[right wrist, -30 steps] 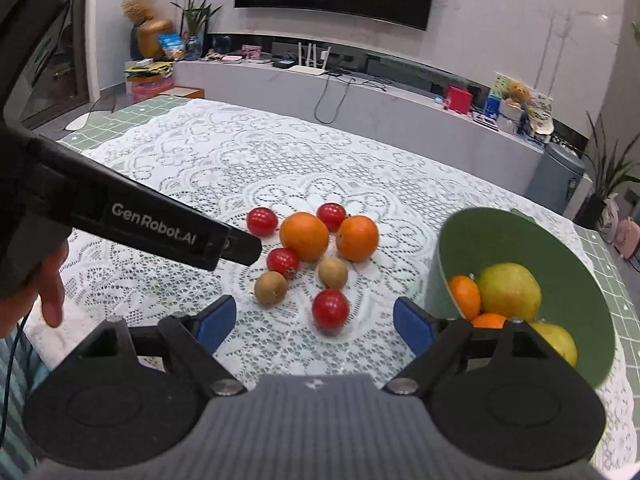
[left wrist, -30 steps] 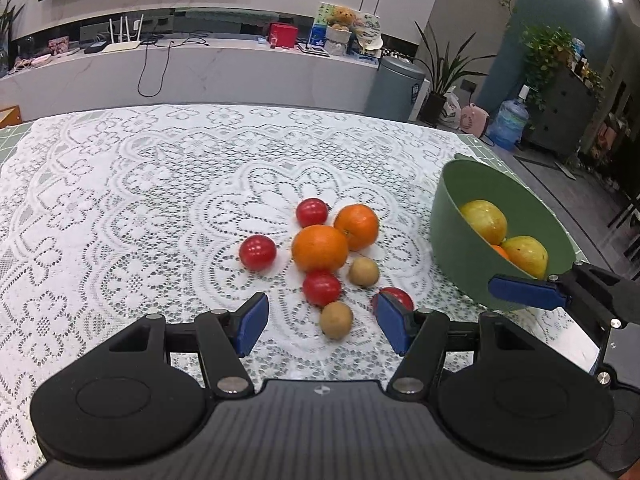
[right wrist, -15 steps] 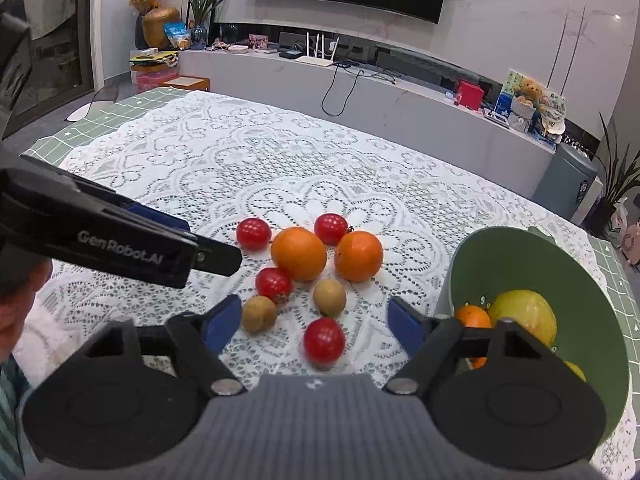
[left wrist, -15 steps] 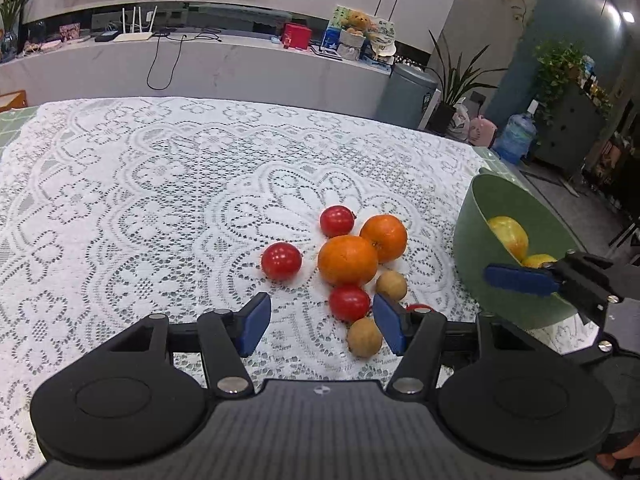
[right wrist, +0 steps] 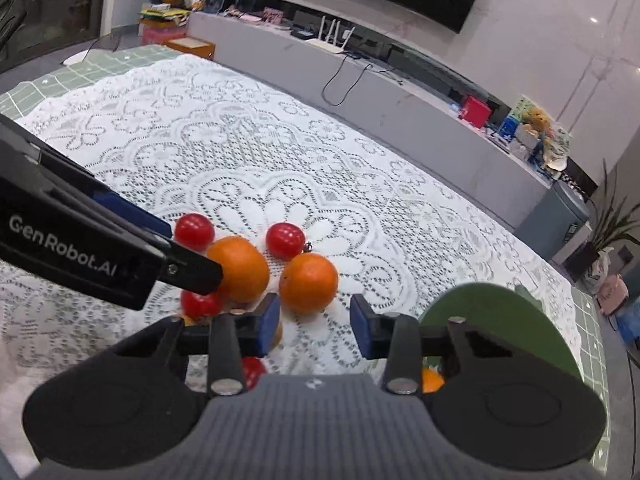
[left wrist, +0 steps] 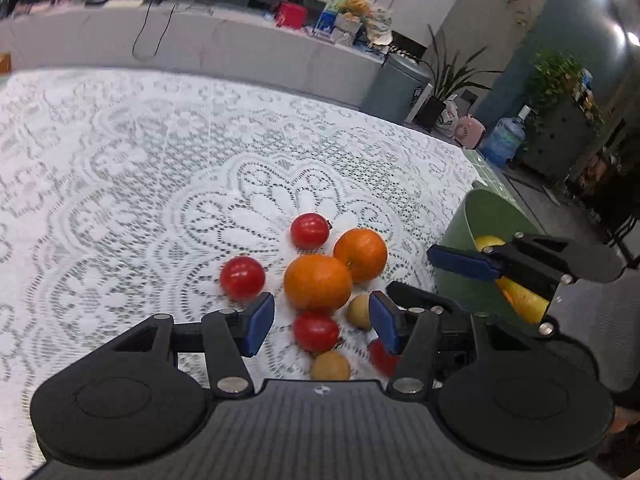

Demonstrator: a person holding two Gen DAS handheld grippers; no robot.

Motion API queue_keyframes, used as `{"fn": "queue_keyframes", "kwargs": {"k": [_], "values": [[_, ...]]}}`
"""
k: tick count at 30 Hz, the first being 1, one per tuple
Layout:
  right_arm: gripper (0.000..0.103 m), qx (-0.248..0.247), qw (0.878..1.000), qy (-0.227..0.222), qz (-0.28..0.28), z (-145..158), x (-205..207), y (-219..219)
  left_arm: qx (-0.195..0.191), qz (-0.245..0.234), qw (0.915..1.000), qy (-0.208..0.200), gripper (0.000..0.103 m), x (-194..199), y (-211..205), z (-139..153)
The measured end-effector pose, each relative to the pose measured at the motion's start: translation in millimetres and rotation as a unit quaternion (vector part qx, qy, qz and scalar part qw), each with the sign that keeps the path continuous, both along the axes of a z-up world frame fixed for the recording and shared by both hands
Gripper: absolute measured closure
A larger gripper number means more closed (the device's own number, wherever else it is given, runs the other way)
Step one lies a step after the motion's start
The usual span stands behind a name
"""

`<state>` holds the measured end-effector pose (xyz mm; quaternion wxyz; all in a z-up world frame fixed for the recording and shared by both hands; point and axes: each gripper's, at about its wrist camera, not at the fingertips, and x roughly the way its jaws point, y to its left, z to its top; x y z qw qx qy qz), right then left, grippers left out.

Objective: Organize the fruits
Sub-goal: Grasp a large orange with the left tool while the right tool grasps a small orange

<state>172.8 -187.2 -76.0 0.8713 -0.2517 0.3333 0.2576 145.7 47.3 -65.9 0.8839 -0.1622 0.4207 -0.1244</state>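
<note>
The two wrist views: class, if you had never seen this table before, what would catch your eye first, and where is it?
First, the cluster of fruit mid-table on the white lace tablecloth: two oranges touching, ringed by red tomatoes and small brown fruits. Next, the green bowl at the right edge, holding yellow fruit. The left gripper and right gripper, jaws closing on nothing, point at the pile.

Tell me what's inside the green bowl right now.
In the green bowl the left view shows yellow fruit; the right view shows an orange. The right tool, closing on nothing, covers the rest.
</note>
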Motion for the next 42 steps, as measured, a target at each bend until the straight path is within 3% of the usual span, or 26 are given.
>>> {"fn": "queue_keyframes", "kwargs": {"k": [5,23,26,35,42], "values": [[0.067,-0.024,0.999,0.003,0.027,-5,11,7,-0.041,0.008,0.9986,0.033,0.039,20,3,-9],[0.066,-0.032,0.997,0.058,0.050,-16,39,20,-0.038,0.003,0.9947,0.096,0.043,50,-1,-27],[0.066,-0.029,0.997,0.060,0.047,-16,40,21,-0.049,0.003,0.9940,0.098,0.050,50,1,-29],[0.069,-0.013,0.997,0.064,0.033,-16,40,18,-0.048,0.008,0.9947,0.091,0.052,50,1,-28],[0.069,0.003,0.999,0.042,0.018,-3,30,10,-0.050,0.017,0.9962,0.070,0.053,41,2,-18]]}}
